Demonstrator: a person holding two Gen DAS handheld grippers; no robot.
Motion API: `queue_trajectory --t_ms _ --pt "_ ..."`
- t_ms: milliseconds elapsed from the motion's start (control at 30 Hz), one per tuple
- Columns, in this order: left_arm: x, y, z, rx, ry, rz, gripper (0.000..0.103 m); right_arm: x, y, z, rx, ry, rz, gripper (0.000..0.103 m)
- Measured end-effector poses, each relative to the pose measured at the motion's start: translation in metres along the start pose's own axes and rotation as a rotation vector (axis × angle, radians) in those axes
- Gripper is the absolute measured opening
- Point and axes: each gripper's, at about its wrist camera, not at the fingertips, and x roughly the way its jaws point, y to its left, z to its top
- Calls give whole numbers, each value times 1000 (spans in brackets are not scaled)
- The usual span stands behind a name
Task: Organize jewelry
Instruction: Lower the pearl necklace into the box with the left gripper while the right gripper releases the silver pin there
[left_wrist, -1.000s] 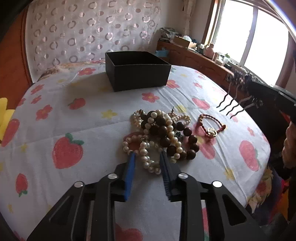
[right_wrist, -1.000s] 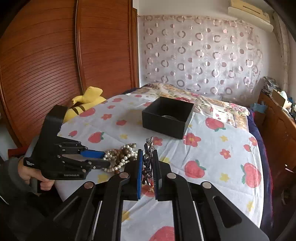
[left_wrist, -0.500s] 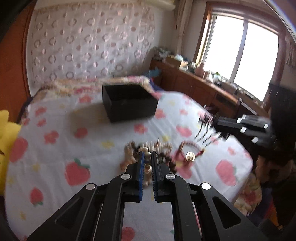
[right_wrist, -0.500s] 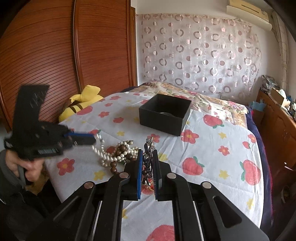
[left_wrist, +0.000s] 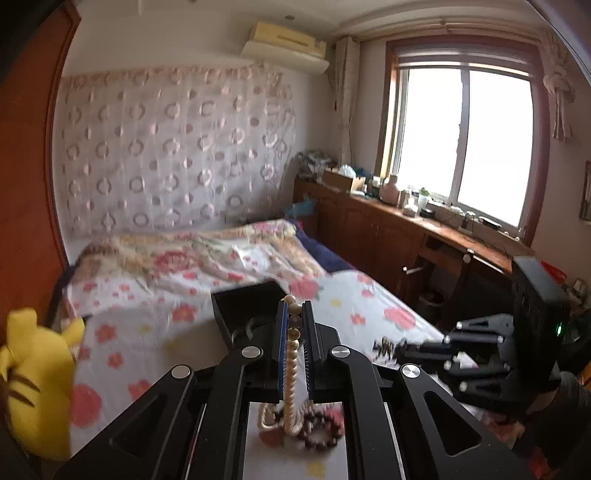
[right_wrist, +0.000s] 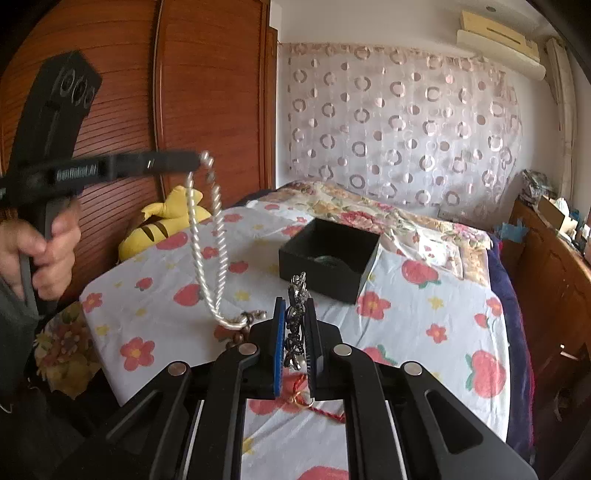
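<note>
My left gripper (left_wrist: 294, 308) is shut on a pearl necklace (left_wrist: 291, 363) and holds it high; in the right wrist view the left gripper (right_wrist: 192, 158) shows at upper left with the necklace (right_wrist: 207, 251) hanging in a long loop down to the bed. Its low end touches dark brown beads (left_wrist: 319, 434). My right gripper (right_wrist: 296, 308) is shut on dark metal hair clips (right_wrist: 297, 321), low over the bed. The black open box (right_wrist: 330, 254) stands on the bed beyond both grippers, also seen in the left wrist view (left_wrist: 245, 308). A red cord bracelet (right_wrist: 321, 408) lies under my right gripper.
The bed has a white sheet with strawberries and flowers (right_wrist: 424, 332). A yellow plush toy (right_wrist: 162, 225) lies at its left edge by the wooden wardrobe (right_wrist: 207, 92). A wooden cabinet (left_wrist: 406, 240) runs along the window side. A folded quilt (right_wrist: 388, 210) lies behind the box.
My left gripper closed on the pearl necklace and rose high, pulling it up out of the jewelry pile. My right gripper stayed shut on the hair clips, nearly still.
</note>
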Motion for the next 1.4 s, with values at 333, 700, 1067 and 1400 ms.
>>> queue_trajectory --t_ms 333,700,1067,1400 --pt "9 -6 55 56 -55 39 6 1 -2 27 -28 -35 -8 11" --pt "84 19 80 54 -2 72 7 20 -26 62 -64 -70 -1 11" --pt "141 48 96 52 41 60 7 61 -54 88 -66 -70 18 11" --pt "199 90 37 -14 178 53 7 119 -70 91 -45 -39 109 11"
